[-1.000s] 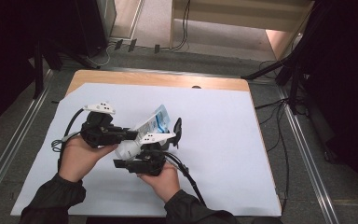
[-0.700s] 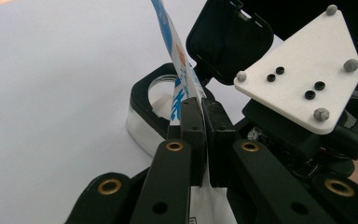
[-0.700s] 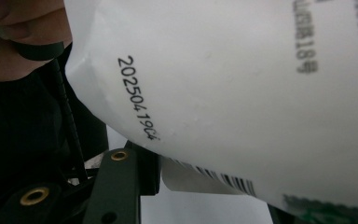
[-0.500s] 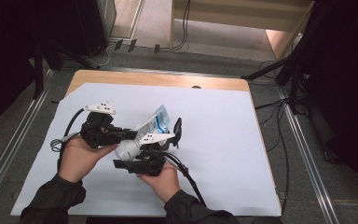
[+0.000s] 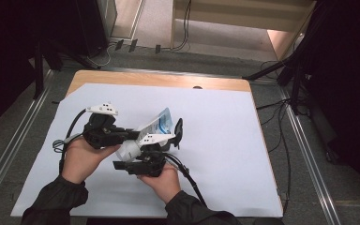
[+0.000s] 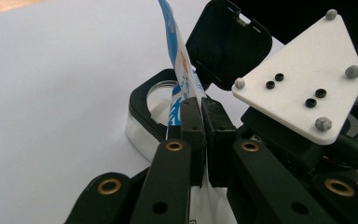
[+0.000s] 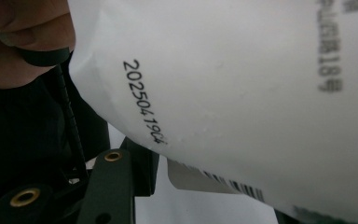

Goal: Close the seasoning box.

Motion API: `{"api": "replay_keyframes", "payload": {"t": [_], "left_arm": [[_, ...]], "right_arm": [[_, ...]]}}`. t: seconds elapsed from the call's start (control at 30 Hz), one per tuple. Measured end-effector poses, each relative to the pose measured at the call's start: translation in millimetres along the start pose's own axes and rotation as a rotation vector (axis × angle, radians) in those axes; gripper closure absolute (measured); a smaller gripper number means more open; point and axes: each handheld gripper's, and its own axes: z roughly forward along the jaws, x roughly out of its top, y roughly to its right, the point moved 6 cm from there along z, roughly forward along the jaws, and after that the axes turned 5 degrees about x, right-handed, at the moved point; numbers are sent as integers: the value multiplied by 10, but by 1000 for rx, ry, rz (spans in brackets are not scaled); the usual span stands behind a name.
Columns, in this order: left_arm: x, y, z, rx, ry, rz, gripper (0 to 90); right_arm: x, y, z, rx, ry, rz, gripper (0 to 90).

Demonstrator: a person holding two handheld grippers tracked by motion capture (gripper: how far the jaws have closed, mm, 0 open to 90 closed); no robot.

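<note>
A blue and white pouch [image 5: 158, 122] stands tilted above the middle of the table. My left gripper [image 5: 133, 136] is shut on its lower part, and the jaws pinch it [image 6: 200, 105] just below the blue print [image 6: 179, 70]. Right behind it sits a black and silver container [image 6: 144, 100] with a round opening and its flip lid [image 6: 226, 44] standing open. My right gripper [image 5: 161, 146] lies against the container from the near side. In the right gripper view the pouch's white back [image 7: 237, 93], with a printed date and barcode, hides what lies between the spread jaws.
A pale blue sheet [image 5: 225, 154] covers the wooden table [image 5: 159, 79]. Both hands meet at the table's centre-left, and cables trail from each gripper toward the near edge. Dark stands and floor cables surround the table.
</note>
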Motion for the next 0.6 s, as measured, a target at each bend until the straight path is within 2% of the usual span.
{"api": "replay_keyframes", "payload": {"t": [0.37, 0.6], "left_arm": [[11, 5, 3, 1, 14, 1, 890], [-6, 6, 30, -13, 2, -4, 871]], "right_arm": [[15, 19, -12, -7, 8, 7, 588], [22, -1, -16, 0, 11, 4, 596]]}}
